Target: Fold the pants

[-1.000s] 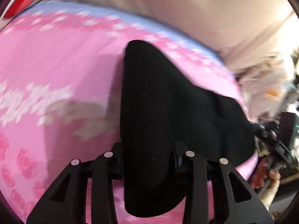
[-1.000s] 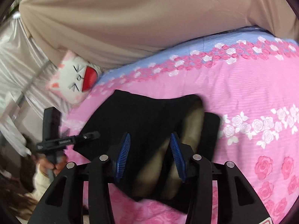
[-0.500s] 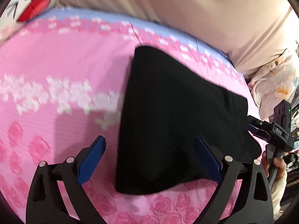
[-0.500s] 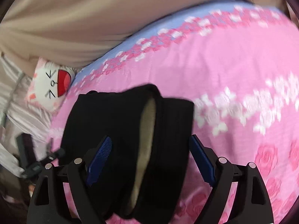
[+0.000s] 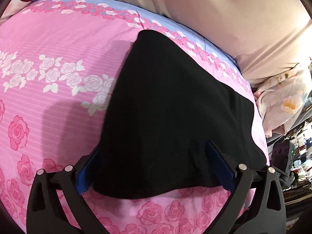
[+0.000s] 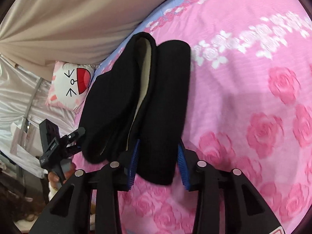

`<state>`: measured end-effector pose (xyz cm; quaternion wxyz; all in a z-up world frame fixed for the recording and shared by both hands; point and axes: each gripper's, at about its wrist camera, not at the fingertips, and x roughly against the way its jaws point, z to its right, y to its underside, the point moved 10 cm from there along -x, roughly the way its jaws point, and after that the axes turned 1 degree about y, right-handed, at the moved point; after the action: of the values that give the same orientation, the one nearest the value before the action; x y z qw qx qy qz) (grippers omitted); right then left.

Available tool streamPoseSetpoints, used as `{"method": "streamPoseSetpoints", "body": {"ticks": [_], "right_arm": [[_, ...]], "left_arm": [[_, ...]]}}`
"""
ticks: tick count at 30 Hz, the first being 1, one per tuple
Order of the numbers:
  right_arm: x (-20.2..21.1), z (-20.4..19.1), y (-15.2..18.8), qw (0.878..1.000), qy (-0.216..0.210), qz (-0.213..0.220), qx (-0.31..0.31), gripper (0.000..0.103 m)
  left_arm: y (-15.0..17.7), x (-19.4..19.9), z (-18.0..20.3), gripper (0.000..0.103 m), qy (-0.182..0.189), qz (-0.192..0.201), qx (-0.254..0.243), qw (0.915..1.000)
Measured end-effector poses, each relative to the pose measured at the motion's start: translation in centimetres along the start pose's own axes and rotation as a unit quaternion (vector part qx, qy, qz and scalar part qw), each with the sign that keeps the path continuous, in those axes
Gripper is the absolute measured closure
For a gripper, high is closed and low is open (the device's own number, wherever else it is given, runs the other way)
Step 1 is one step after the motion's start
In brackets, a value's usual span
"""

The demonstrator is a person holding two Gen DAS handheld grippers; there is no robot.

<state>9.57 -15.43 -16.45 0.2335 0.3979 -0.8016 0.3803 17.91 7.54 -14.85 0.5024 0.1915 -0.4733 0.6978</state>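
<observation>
The left gripper (image 5: 154,167) has just been opening and is now standing wide, its pads straddling the near edge of the black pants (image 5: 175,105) without pressing. The pants are lying folded at the centre of the pink bedspread (image 5: 48,101). At lower centre, the right gripper (image 6: 159,163) has just been closing onto a folded layer, apparently gripping it for another fold.
</observation>
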Motion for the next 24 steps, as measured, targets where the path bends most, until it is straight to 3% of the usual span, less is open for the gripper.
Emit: {"method": "streamPoseSetpoints", "body": {"ticks": [1,3,5,6,9,11,13,14,15,16,18,19,21,22,23,24], "right_arm": [[-0.2,-0.3,-0.1,1.000,0.003,-0.002,0.008,0.082],[0.6,-1.3,-0.7,1.000,-0.004,0.005,0.018,0.085],[2.1,-2.1,-1.5,0.999,-0.013,0.017,0.026,0.086],[2.9,-2.4,-1.7,0.999,-0.014,0.021,0.029,0.087],[4.1,-1.4,-1.5,0.999,0.017,0.021,0.042,0.087],[2.6,1.7,-0.4,0.999,0.045,-0.004,0.021,0.087],[2.5,3.2,-0.3,1.000,-0.006,0.002,-0.022,0.087],[2.8,3.2,-0.5,1.000,-0.001,0.005,-0.028,0.087],[3.7,2.5,-1.1,0.999,0.029,0.017,0.000,0.089],[4.5,2.0,-1.5,0.998,0.050,0.027,0.024,0.102],[6.3,2.0,-3.0,0.990,0.111,0.057,0.059,0.103],[7.2,2.7,-3.8,0.985,0.140,0.068,0.069,0.094],[8.2,3.8,-4.0,0.993,0.102,0.067,0.007,0.076],[8.4,4.0,-3.9,0.995,0.070,0.065,-0.023,0.043],[8.3,3.3,-3.6,0.996,0.032,0.067,-0.042,0.021],[8.2,2.5,-3.3,0.997,0.004,0.071,-0.040,0.019]], "left_arm": [[0.1,0.0,0.1,0.013,-0.009,0.001,-0.001,1.0000],[0.3,0.5,0.2,0.040,-0.026,0.002,-0.003,0.9996],[0.7,1.3,0.4,0.057,-0.023,0.003,-0.007,0.9997],[1.0,1.8,0.5,0.060,-0.017,0.001,-0.009,0.9998],[3.0,1.7,0.6,0.060,-0.001,-0.023,-0.003,0.9997],[3.6,1.4,0.5,0.055,-0.008,-0.009,-0.002,0.9999],[3.8,1.9,0.6,0.049,-0.024,-0.003,0.001,0.9997],[3.8,2.2,0.8,0.049,-0.030,-0.003,0.003,0.9995],[3.8,2.8,1.3,0.047,-0.036,-0.001,-0.003,0.9994],[3.8,3.1,1.5,0.044,-0.046,0.001,-0.018,0.9988],[3.7,3.2,1.7,0.015,-0.079,0.009,-0.051,0.9955],[3.5,3.3,1.3,0.013,-0.105,0.020,-0.061,0.9924],[3.5,3.3,1.1,0.013,-0.107,0.022,-0.062,0.9921],[3.5,3.2,1.1,0.012,-0.098,0.019,-0.055,0.9936],[3.6,3.1,1.1,0.008,-0.084,0.015,-0.042,0.9955],[3.6,2.9,1.1,0.006,-0.074,0.012,-0.034,0.9966]]}}
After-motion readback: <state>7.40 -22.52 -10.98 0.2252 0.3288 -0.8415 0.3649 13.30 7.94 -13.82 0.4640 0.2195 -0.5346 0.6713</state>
